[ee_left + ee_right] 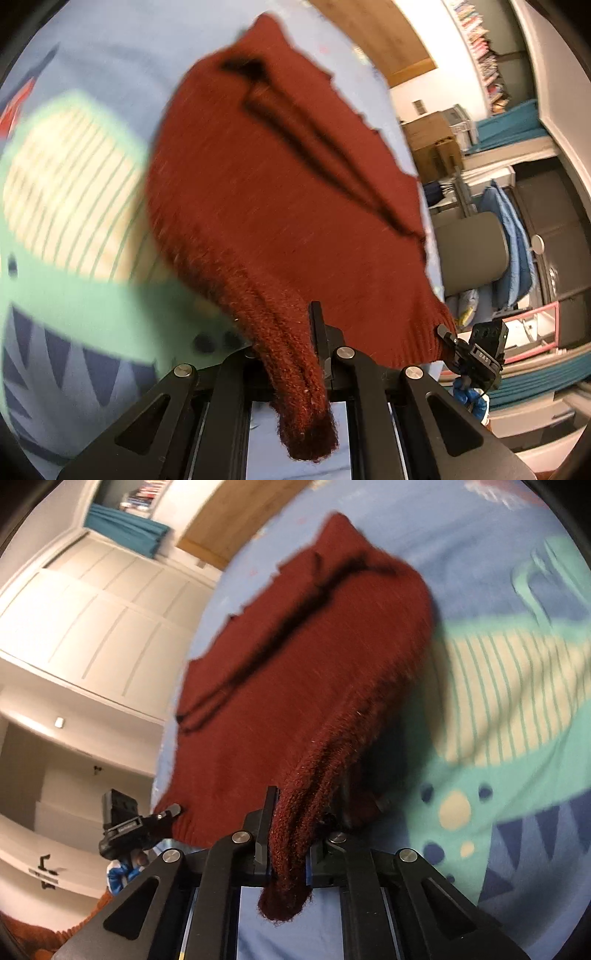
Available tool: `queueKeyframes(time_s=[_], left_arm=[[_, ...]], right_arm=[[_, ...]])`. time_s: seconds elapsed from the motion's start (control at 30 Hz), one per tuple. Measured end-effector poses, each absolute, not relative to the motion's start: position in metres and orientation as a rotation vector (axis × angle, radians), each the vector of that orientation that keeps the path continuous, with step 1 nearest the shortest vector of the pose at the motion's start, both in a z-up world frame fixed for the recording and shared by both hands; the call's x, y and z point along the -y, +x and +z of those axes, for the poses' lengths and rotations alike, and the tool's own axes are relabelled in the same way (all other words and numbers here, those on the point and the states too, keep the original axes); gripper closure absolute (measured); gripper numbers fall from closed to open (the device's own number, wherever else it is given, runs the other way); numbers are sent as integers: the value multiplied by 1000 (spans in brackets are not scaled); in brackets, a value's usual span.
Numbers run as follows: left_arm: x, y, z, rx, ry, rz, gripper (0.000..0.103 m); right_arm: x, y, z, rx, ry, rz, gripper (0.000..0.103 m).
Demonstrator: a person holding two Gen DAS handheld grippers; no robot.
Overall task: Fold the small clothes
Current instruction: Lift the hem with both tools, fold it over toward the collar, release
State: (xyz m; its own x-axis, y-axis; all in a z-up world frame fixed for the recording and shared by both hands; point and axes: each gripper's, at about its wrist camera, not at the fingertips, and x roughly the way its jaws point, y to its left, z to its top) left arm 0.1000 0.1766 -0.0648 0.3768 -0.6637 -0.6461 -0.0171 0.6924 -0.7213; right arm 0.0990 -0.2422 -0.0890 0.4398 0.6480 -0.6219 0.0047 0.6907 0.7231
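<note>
Two grips: left gripper (pixel 295 354) clenched on one bunched corner of the maroon knit garment (pixel 280 177); right gripper (pixel 295 834) clenched on the other corner.
Garment: lifted at the near hem, stretched between both claws, far end resting on the blue patterned bedspread (pixel 110 55).
Step, judged: carrying the held hem over toward the far edge for a fold.
Doing it well: keep both corners level and equally taut; lay hem onto far edge, then release together; avoid dragging the resting end.
Watch: thick bunched knit in the jaws likely to spring and spoil the crease.
Around: cardboard boxes (pixel 432 144), white cupboard doors (pixel 92 609), well apart.
Obstacles: none seen on the bedspread near the garment.
</note>
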Motion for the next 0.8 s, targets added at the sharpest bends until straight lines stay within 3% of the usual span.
queueKeyframes(time_s=[0.43, 0.8], left_arm=[[-183, 206, 38, -877, -678, -495, 96], [-179, 301, -14, -1003, -581, -349, 96]], right_arm=[[258, 188, 7, -814, 684, 439, 93], [268, 296, -22, -894, 744, 306, 92]])
